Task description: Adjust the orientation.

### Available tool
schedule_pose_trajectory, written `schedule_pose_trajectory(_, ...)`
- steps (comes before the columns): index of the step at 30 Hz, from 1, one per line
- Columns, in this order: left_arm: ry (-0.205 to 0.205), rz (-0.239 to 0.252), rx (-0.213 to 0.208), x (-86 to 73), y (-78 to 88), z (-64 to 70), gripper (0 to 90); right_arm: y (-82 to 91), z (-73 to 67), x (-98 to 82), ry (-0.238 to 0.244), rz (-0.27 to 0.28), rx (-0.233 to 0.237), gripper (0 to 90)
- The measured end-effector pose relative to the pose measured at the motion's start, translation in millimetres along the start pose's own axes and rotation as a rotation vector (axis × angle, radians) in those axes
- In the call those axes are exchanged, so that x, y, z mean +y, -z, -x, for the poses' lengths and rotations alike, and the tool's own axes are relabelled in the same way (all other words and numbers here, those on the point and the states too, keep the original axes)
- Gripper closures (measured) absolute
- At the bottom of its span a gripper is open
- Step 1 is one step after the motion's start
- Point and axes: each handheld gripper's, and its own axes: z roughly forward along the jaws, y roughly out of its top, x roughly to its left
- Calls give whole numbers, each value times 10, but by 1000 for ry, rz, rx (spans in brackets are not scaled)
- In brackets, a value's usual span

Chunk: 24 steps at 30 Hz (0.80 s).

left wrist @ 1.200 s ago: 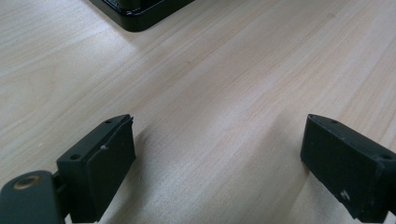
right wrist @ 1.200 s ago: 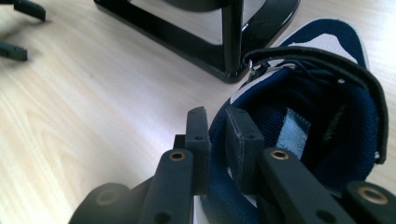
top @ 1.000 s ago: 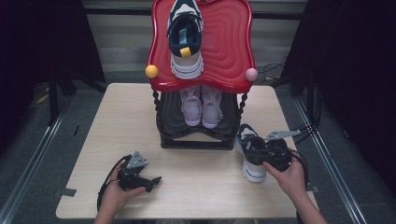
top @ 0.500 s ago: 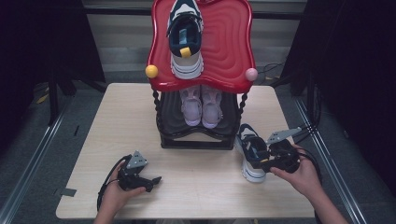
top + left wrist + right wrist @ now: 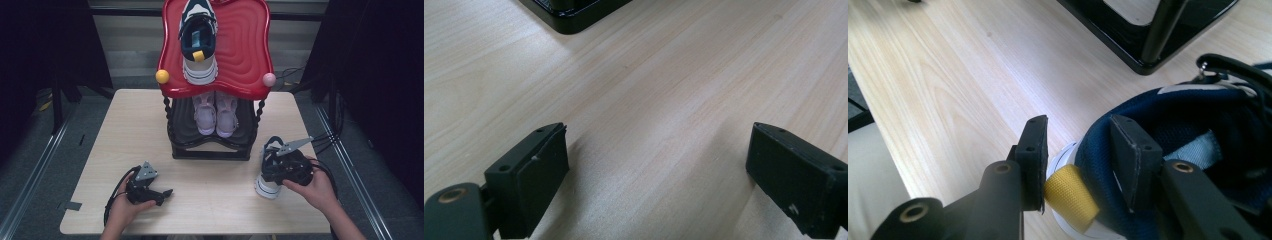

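Gripping at the heel end of a navy and white sneaker, the right gripper has one jaw outside the shoe and the other inside the collar, with the yellow pull tab and the padded heel wall between them; the jaws have just been closing a little, and the outer pad sits against the tab while the inner one lies on the navy lining, so the hold looks made on the heel. That sneaker stands on the pale wooden worktop directly under this gripper, its toe pointing away from the hand toward the black base of the shoe rack, which is just beyond the gripper's tips. In the high view the right gripper covers the shoe's back half. Over on the other side, the left gripper rests low on the worktop, jaws spread wide apart with only bare wood between them, and a corner of the rack base lies well ahead of it. Up on the rack's red top tray lies the matching sneaker, and a pair of lilac shoes fills the lower shelf, far ahead of both grippers.
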Motion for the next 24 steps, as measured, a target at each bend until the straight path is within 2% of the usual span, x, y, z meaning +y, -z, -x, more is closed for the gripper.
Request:
schedule_pose_trajectory(4, 0, 0, -1, 0, 0, 0, 94, -14, 2, 36, 8, -21, 3, 574)
schedule_pose_trajectory(7, 0, 0, -1, 0, 0, 0, 93, 9, 13, 79, 10, -64, 9, 532)
schedule_pose_trajectory(10, 0, 0, -1, 0, 0, -1, 93, 29, 26, 124, 41, -120, 4, 513)
schedule_pose_trajectory(11, 0, 0, 1, 0, 0, 0, 93, 23, 29, 138, 47, -140, 13, 503)
schedule_pose_trajectory(12, 0, 0, 1, 0, 0, 0, 93, 8, 22, 154, 72, -183, 30, 456)
schedule_pose_trajectory(14, -1, -1, -2, 0, 0, -2, 93, -13, 4, 170, 125, -232, 43, 453)
schedule_pose_trajectory(16, 0, 0, -2, 0, 0, -1, 93, -49, -8, 188, 147, -277, 48, 475)
schedule_pose_trajectory(19, -1, 1, -2, 0, -1, -1, 93, -86, -21, 203, 158, -319, 36, 511)
schedule_pose_trajectory(20, -1, 1, 0, 0, 0, 0, 93, -96, 2, 210, 176, -327, 38, 517)
schedule_pose_trajectory(21, -1, 0, -2, 0, 0, -1, 93, -107, 3, 215, 160, -337, 43, 519)
schedule_pose_trajectory(23, -2, 1, 1, 0, 1, -2, 93, -131, 22, 229, 173, -361, 40, 518)
schedule_pose_trajectory(24, -1, 1, -1, -1, 0, -2, 93, -155, 21, 235, 185, -389, 39, 523)
